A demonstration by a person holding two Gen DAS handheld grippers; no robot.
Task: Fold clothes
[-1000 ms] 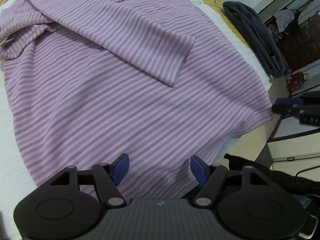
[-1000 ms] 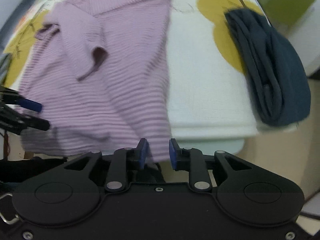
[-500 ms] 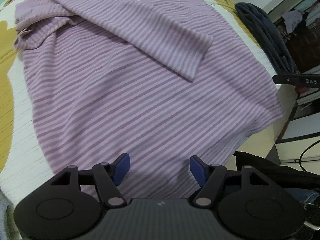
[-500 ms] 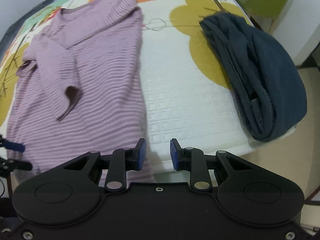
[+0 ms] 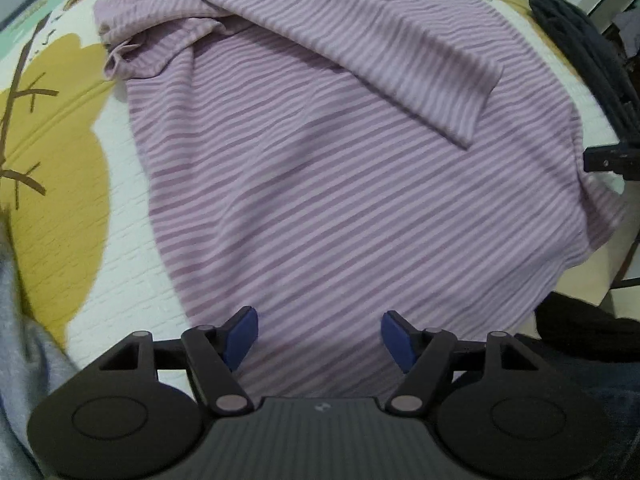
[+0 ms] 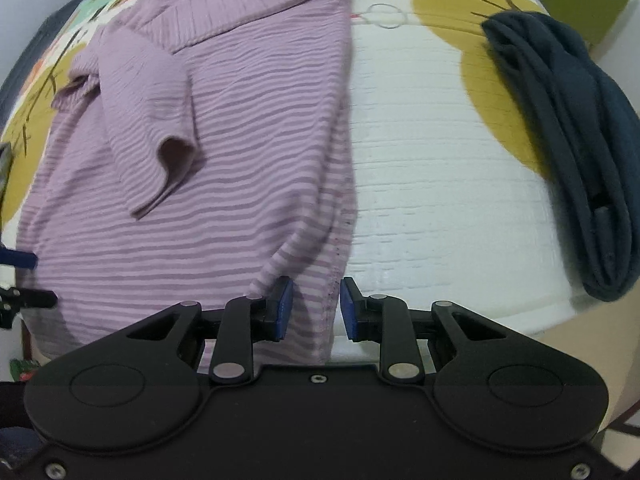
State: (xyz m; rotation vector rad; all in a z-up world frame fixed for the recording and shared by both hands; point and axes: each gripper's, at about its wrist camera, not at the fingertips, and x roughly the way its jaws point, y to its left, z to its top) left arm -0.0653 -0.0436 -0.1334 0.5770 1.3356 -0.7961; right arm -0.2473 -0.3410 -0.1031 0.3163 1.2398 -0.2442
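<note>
Right wrist view: right hand-held gripper (image 6: 314, 307) part-open, straddling hem corner of lilac striped knit sweater (image 6: 224, 152), lower centre; left hand-held gripper (image 5: 318, 338) open above hem. Risk: pinching one layer only, skewing the fold.

A bare strip of white quilted cover (image 6: 424, 184) is left open between the striped purple top (image 6: 224, 168) and the dark folded garment (image 6: 572, 152). The folded-in sleeve (image 6: 152, 120) stands raised on the top. The cover's left margin (image 5: 60, 168) is unobstructed beside the top (image 5: 340, 184).
</note>
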